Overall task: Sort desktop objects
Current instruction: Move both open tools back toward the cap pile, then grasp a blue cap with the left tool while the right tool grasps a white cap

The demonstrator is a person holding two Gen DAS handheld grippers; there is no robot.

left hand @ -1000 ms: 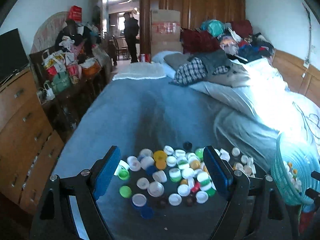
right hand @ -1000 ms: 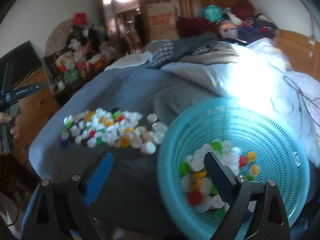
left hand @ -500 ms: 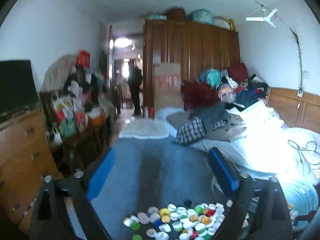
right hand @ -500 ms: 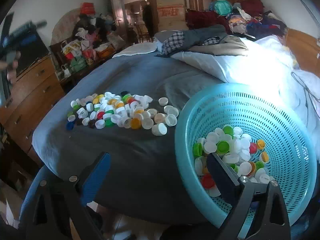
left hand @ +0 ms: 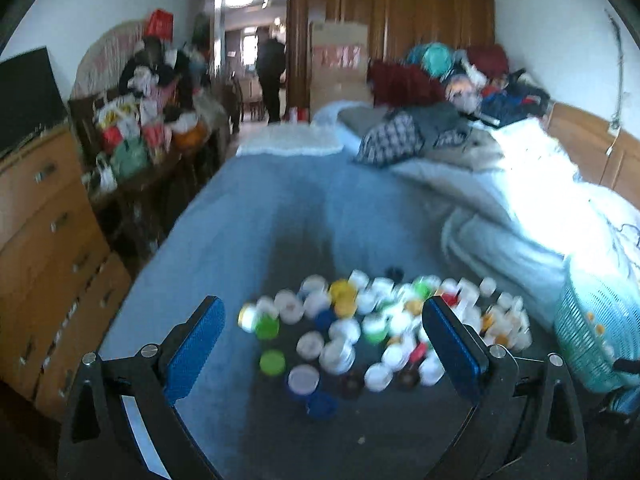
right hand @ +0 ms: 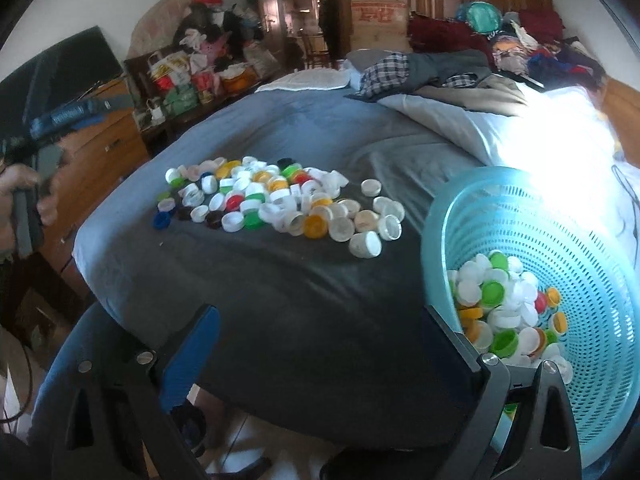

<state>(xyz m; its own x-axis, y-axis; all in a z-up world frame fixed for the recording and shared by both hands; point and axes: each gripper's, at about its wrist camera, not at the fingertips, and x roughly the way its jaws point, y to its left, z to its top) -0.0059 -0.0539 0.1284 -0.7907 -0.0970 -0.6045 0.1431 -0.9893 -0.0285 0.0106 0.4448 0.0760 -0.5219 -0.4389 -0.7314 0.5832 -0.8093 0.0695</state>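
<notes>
A heap of plastic bottle caps [left hand: 360,332] in white, green, yellow, red and blue lies on the grey bed cover [left hand: 280,208]. My left gripper [left hand: 322,308] hovers just in front of the heap, open wide, nothing between its blue pads. From the right wrist view the same caps [right hand: 280,200] lie left of a turquoise mesh basket [right hand: 580,248] holding several caps [right hand: 504,312]. My right gripper [right hand: 320,314] is open over the bed's near edge, its right finger beside the basket rim. A hand [right hand: 20,188] holds the left gripper at the far left.
A wooden dresser [left hand: 40,220] and a cluttered side table [left hand: 140,140] line the left of the bed. Piled clothes [left hand: 420,136] and a white duvet [left hand: 540,184] cover its far and right side. A person [left hand: 272,76] stands in the far doorway. The basket [left hand: 600,328] sits at right.
The left gripper's view swung up to the room, then dropped back onto the caps, and its jaws widened. The right gripper moved back and lower; the basket now sits further right.
</notes>
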